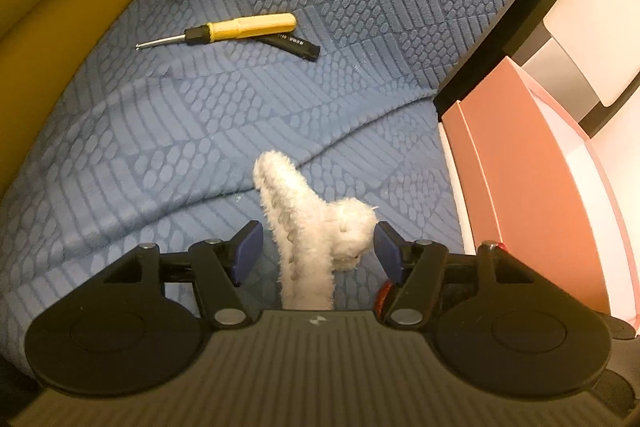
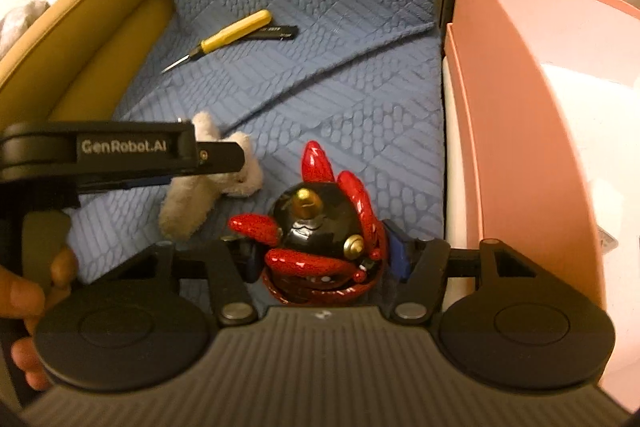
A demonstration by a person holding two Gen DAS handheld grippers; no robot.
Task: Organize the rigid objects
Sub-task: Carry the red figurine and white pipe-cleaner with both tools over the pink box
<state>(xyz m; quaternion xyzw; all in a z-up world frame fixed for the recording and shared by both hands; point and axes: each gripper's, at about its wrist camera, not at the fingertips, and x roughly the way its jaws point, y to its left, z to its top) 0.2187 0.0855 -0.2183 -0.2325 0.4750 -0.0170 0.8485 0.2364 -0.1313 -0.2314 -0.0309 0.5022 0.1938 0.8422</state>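
My left gripper (image 1: 318, 251) is open around a white fluffy hair claw clip (image 1: 308, 227); its right pad touches the clip, the left pad stands apart. The clip also shows in the right wrist view (image 2: 200, 195), under the left gripper. My right gripper (image 2: 324, 259) is shut on a black and red figurine with gold studs (image 2: 320, 231), held just above the blue textured cover (image 2: 340, 87). A yellow-handled screwdriver (image 1: 240, 27) lies farther back on the cover, over a black flat tool (image 1: 296, 45); both also show in the right wrist view, screwdriver (image 2: 228, 35) and black tool (image 2: 280, 31).
A pink open box (image 2: 520, 107) stands at the right, next to the cover; it also shows in the left wrist view (image 1: 520, 187). A mustard-yellow sofa cushion (image 1: 60, 7) borders the cover on the left. A dark frame edge (image 1: 520, 7) runs along the right.
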